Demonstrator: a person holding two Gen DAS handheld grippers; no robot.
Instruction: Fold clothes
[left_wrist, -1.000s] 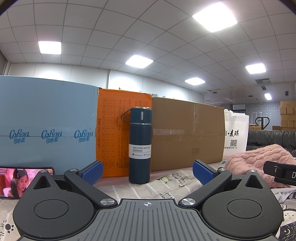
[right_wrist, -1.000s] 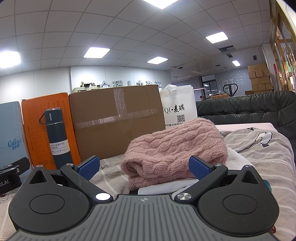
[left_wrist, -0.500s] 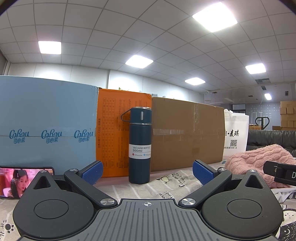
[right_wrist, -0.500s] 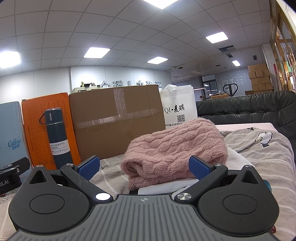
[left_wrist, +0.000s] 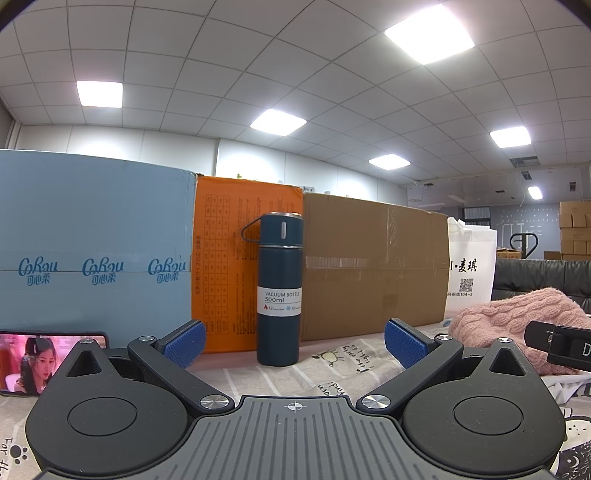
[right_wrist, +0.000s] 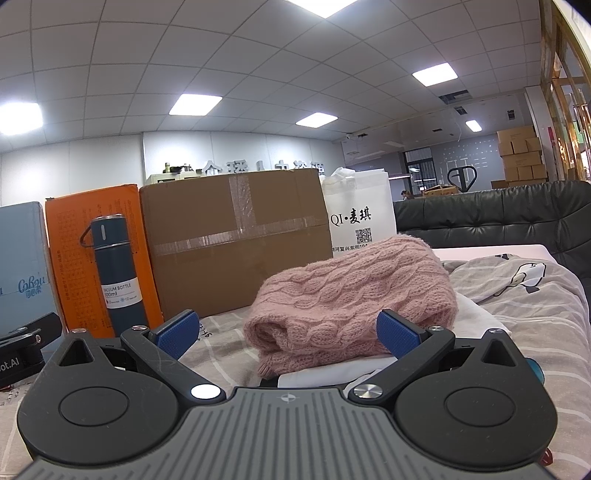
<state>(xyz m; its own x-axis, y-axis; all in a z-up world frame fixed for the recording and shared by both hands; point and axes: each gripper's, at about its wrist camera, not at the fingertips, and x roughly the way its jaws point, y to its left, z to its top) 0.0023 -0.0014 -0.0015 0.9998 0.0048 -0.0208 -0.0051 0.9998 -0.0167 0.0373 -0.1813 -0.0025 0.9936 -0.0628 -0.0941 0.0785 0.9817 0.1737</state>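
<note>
A folded pink cable-knit sweater (right_wrist: 354, 295) lies on top of a folded white garment (right_wrist: 476, 317) on the printed grey bed sheet (right_wrist: 517, 295). My right gripper (right_wrist: 286, 336) rests low just in front of it, open, with nothing between its blue pads (right_wrist: 397, 334). In the left wrist view the same pink sweater (left_wrist: 513, 317) shows at the far right. My left gripper (left_wrist: 293, 341) is open and empty, facing a dark blue vacuum bottle (left_wrist: 279, 291). The right gripper's black body (left_wrist: 561, 345) juts in at that view's right edge.
A blue box (left_wrist: 92, 251), an orange box (left_wrist: 229, 258) and a taped brown carton (left_wrist: 373, 266) stand in a row behind the bottle. A white bag (right_wrist: 360, 218) stands behind the sweater. A phone (left_wrist: 44, 360) plays video at left. A black sofa (right_wrist: 498, 221) lies beyond.
</note>
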